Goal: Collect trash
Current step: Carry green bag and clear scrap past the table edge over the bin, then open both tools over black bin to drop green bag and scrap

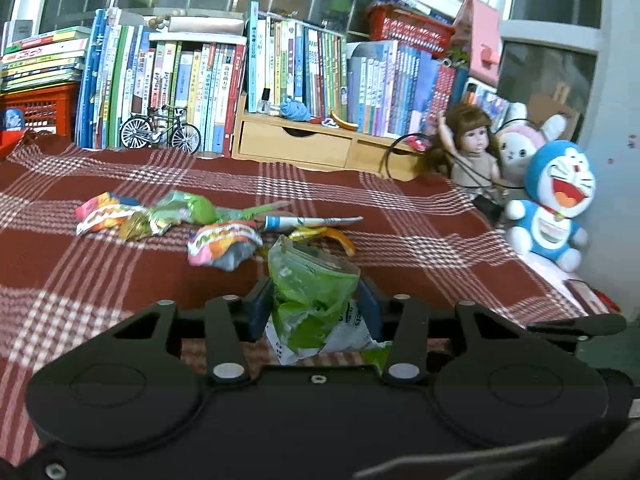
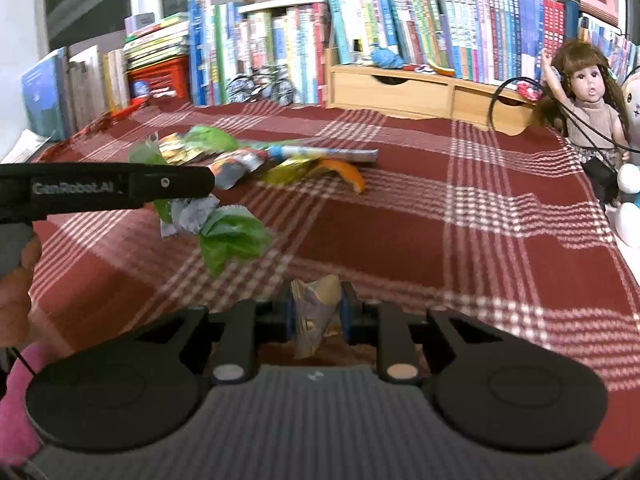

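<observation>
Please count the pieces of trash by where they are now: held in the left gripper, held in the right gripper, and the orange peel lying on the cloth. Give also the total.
Held in left gripper: 1, a green and white wrapper
Held in right gripper: 1, a brownish wrapper
Orange peel on the plaid cloth: 1
Total: 3

Your red plaid cloth (image 1: 400,216), wrappers (image 1: 132,216) far left, orange peel (image 1: 340,238) mid, doll (image 1: 476,148) far right
</observation>
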`<action>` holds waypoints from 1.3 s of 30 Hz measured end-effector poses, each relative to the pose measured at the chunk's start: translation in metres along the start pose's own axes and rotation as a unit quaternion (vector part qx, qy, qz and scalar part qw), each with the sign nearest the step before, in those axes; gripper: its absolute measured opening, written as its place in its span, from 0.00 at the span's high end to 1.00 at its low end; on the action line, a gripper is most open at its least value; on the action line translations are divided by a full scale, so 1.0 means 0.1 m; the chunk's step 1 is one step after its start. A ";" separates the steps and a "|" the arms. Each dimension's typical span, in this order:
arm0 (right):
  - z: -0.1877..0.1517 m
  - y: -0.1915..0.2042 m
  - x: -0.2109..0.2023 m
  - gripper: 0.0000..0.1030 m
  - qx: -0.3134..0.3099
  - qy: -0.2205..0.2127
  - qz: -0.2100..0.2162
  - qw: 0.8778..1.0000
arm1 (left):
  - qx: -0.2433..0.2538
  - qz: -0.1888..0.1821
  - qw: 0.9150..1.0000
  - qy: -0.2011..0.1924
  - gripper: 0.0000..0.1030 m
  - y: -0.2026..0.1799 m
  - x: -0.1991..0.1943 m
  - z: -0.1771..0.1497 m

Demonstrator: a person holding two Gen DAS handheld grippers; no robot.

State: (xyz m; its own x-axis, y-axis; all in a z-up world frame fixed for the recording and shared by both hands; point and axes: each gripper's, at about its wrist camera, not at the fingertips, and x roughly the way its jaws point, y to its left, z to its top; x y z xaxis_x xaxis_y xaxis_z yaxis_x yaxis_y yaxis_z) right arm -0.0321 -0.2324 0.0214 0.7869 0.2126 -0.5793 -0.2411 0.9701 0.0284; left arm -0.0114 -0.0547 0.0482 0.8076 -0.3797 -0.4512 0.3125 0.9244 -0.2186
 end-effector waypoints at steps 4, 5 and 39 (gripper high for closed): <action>-0.20 0.19 -0.21 0.74 -0.018 0.019 0.019 0.999 | 0.004 -0.012 1.000 0.001 0.58 -0.05 -0.40 -0.19; -0.26 0.23 -0.25 0.74 -0.022 0.025 0.024 0.999 | 0.005 -0.017 1.000 0.008 0.58 -0.06 -0.50 -0.24; -1.63 0.61 0.07 0.70 0.032 0.211 0.114 0.970 | 0.055 0.038 0.954 0.293 0.58 0.15 -0.42 -1.91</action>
State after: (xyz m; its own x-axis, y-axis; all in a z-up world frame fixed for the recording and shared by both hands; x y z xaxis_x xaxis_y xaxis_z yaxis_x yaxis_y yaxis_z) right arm -0.1338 -0.1912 -0.1139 0.4112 0.3692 -0.8334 -0.3354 0.9114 0.2383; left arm -0.1361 -0.0311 -0.1010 0.4218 -0.2366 -0.8753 0.3412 0.9358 -0.0886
